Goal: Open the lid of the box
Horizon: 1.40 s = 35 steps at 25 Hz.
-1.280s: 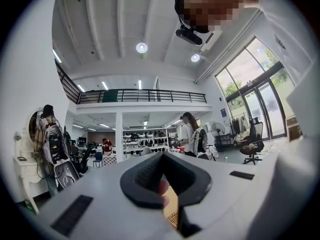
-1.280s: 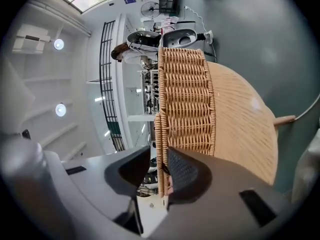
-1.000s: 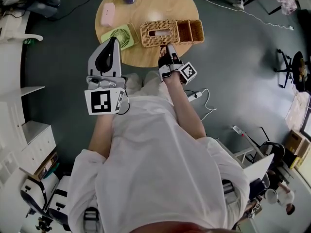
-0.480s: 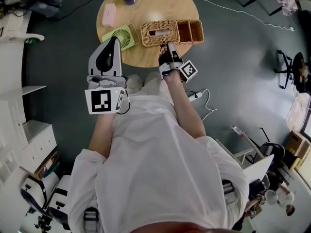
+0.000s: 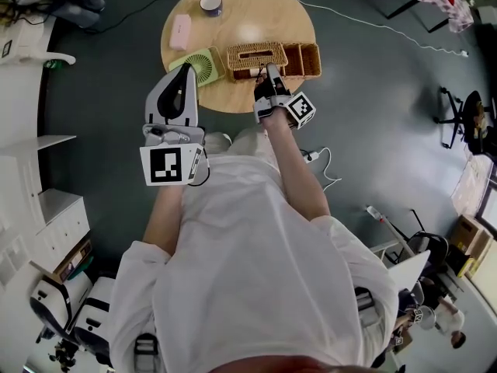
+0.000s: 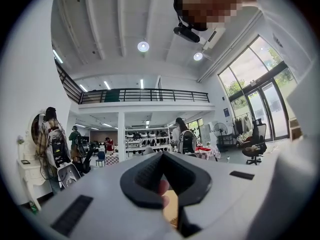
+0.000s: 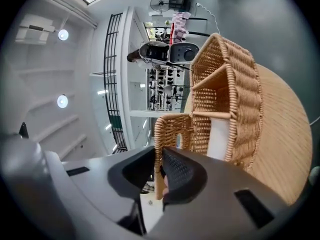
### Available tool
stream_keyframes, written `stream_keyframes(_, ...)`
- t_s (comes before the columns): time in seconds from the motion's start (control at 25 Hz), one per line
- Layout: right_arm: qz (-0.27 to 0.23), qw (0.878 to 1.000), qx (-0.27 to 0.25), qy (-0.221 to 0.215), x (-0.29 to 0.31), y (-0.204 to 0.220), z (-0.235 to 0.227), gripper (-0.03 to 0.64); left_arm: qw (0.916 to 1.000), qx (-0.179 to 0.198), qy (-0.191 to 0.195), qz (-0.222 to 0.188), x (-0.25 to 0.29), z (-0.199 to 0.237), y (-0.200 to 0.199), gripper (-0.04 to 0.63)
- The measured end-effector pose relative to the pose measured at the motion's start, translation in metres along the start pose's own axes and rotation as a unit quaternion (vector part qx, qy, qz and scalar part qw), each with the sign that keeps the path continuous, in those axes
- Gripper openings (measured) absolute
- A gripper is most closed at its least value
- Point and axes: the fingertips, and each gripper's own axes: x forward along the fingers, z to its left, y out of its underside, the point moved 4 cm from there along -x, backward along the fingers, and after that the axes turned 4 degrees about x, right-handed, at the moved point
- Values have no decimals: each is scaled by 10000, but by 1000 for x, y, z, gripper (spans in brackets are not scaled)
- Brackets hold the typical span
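On round desk (image 5: pixel 233 10), head view: wicker box (image 5: pixel 256 55) at near edge. The right gripper (image 5: pixel 269 71) is at its front rim, the left gripper (image 5: pixel 184 74) well apart.

Left gripper view: fingers clenched, nothing betw. them.

Right gripper view: fingers, just been closing, pinch lid (image 7: pixel 172 126) edge. Best, by judgement: keep pinch firm and raise slowly, w/o dragging box.

Both grippers level, arms out ahead.
On my left gripper (image 5: pixel 185 70) the jaws meet, empty; on my right gripper (image 5: pixel 271 71) they have just been closing and pinch the wicker lid (image 7: pixel 159 144).
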Motion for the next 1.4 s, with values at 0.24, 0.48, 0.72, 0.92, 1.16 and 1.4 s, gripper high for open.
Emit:
stream_keyframes(0.24,157,9994,-224,-197,37,-8,36,66,9997,84,-221,45,1,16,-33,-3)
stream_keyframes(0.48,202,9988,-272,-346,88,-21,42,63,9988,164,-460,58,5,26,-50,-3)
stream_keyframes(0.72,140,9987,-135,-478,128,-29,37,64,9980,174,-604,98,1,28,-48,-3)
stream_keyframes(0.92,75,9986,67,-515,132,-27,45,64,9978,169,-640,47,-4,26,-53,-3)
stream_keyframes(1.16,-41,9989,148,-436,107,-26,43,64,9981,137,-599,-75,-12,23,-62,-3)
stream_keyframes(1.4,-57,9980,-273,-561,79,-23,71,69,9988,75,-450,-153,-18,17,-66,-3)
